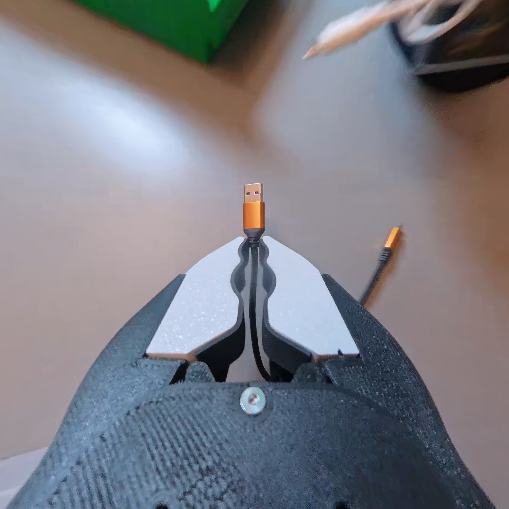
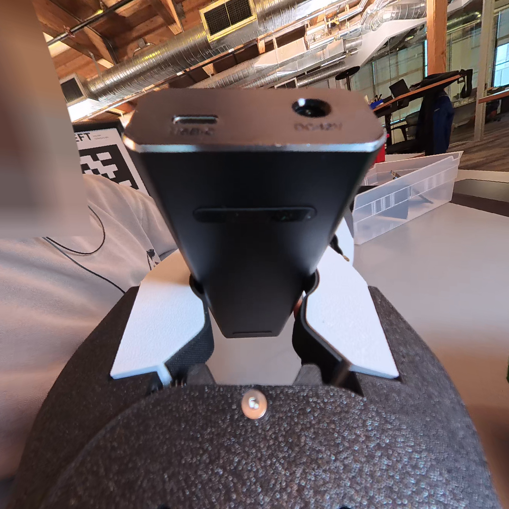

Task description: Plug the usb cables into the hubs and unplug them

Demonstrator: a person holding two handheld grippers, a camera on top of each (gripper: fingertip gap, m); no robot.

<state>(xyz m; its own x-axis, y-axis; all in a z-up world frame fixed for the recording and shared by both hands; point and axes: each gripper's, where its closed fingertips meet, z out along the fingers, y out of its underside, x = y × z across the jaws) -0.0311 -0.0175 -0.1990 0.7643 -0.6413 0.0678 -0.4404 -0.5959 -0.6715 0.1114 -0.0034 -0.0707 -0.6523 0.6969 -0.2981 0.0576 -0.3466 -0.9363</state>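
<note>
My left gripper (image 1: 253, 239) is shut on a black USB cable just behind its orange plug (image 1: 253, 212). The metal plug end points straight ahead, above the table. The cable runs back between the white fingers (image 1: 209, 300). A second orange-ended cable (image 1: 392, 239) lies on the table to the right. My right gripper (image 2: 254, 283) is shut on a black USB hub (image 2: 250, 220) and holds it tilted up, off the table. The hub's end face, with a slim port (image 2: 195, 120) and a round socket (image 2: 311, 109), points away from me.
A green box (image 1: 170, 24) stands at the far left of the brown table, and a dark blurred object (image 1: 462, 46) at the far right. In the right wrist view a clear plastic bin (image 2: 407, 198) sits on the white table, and a person's light sleeve (image 2: 68, 275) is at left.
</note>
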